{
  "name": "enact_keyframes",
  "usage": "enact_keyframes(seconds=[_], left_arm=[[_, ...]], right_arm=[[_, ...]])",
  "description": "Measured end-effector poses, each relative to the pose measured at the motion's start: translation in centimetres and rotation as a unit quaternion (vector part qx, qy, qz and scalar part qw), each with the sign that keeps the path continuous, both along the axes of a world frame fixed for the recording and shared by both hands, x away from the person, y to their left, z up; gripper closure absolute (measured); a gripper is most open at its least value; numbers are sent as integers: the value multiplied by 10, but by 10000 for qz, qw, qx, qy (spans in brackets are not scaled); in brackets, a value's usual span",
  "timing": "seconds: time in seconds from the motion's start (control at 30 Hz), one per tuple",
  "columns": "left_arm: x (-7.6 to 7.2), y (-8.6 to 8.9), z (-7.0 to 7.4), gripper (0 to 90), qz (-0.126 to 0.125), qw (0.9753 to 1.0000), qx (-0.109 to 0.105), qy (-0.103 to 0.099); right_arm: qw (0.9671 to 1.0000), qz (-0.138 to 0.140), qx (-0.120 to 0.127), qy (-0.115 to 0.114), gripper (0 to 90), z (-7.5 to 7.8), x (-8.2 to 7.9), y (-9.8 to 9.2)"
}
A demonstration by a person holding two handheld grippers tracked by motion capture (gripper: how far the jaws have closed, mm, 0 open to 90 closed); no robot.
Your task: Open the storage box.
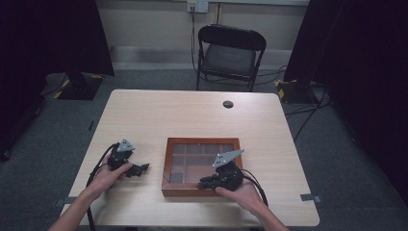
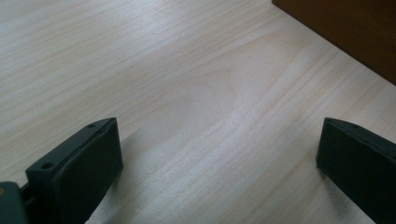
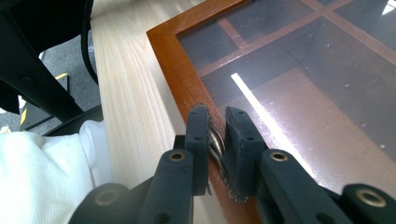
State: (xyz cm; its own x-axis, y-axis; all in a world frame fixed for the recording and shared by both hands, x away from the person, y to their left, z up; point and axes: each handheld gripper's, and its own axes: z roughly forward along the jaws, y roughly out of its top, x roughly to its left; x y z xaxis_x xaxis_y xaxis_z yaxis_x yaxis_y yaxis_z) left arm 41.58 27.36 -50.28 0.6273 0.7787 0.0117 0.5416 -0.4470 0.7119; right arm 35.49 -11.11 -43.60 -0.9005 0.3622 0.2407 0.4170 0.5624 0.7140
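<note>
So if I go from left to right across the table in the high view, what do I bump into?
Left gripper → wooden box with a glass lid → right gripper, sitting over the box's front right part.

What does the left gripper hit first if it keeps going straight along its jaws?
Probably the wooden box. The left gripper is open over bare table, jaws aimed toward the box's side wall, with nothing between them. Depth is hard to judge; pointing low, it may graze the tabletop first.

Light wooden table [image 1: 192, 115], black folding chair [image 1: 230, 55] behind it, grey carpet [image 1: 346, 159], dark curtains [image 1: 53, 33].
</note>
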Motion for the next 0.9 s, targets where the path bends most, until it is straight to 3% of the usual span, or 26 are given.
enact_keyframes(seconds=[0.47, 0.9], left_arm=[[0, 0, 0, 0, 2, 10000, -5, 0], [0, 0, 0, 0, 0, 10000, -1, 1]], right_arm=[[9998, 96, -72, -144, 810, 1, -1, 1], [9998, 121, -138, -22, 812, 3, 1, 2]])
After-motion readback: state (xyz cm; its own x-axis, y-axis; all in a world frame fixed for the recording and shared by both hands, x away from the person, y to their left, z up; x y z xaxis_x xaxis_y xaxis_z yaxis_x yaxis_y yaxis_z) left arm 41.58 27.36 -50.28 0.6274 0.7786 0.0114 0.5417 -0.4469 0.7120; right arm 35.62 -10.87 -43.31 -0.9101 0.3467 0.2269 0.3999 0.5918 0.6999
